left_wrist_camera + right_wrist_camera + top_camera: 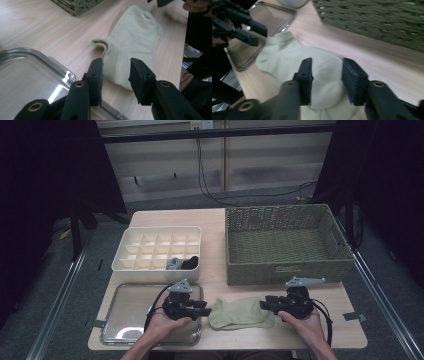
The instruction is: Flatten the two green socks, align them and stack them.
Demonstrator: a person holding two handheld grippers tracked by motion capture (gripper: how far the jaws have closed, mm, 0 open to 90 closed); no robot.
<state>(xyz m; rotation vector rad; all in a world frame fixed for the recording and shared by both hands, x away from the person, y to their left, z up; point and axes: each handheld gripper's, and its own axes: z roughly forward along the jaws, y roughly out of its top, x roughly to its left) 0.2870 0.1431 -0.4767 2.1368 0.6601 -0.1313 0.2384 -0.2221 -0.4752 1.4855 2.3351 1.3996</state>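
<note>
Far right on the table [215, 220]: a woven basket [287, 245], holding nothing visible, a small unreadable tag on its near wall. Far left: a white divided box [157, 254], something grey and something black in two near compartments. Near left: a clear tray [125, 315], bare, close to the table's near edge. Between tray and basket, bare wood. Flat near the front edge, a pale green sock [240, 314]. Left gripper [116, 72] and right gripper [327, 75] both parted over the sock's ends, no pad pressing.
</note>
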